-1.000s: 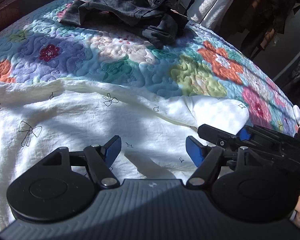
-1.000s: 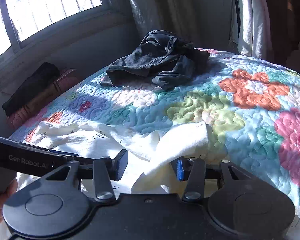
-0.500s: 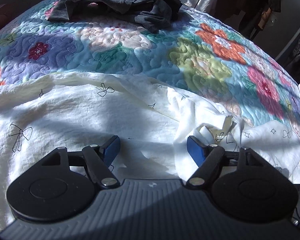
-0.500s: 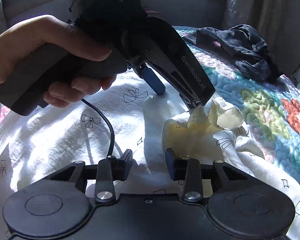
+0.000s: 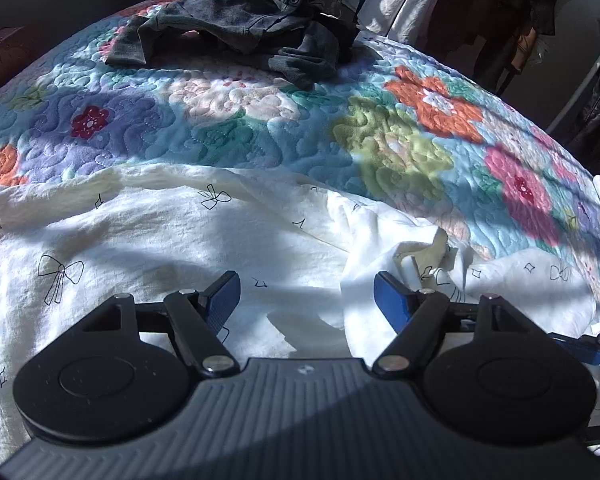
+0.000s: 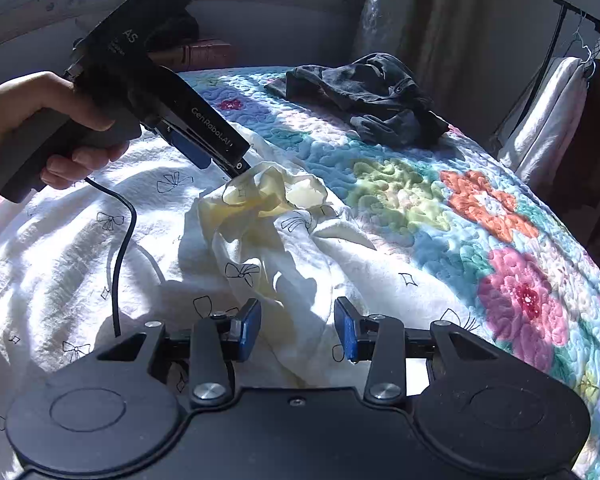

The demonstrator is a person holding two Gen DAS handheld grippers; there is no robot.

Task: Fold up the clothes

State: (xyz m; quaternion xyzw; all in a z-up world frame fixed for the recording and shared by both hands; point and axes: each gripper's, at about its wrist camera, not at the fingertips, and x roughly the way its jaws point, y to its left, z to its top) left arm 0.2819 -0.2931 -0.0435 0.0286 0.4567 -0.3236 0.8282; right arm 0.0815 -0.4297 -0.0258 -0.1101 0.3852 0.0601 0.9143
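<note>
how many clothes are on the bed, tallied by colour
white with black bow print: 1
dark grey, crumpled: 1
total on the floral quilt: 2

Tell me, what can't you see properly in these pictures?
- white garment: left wrist view, near part hidden behind the left gripper.
- dark garment: right wrist view, crumpled; its folds hide what kind it is.
- hanging clothes: right wrist view, cut off by the right edge.
</note>
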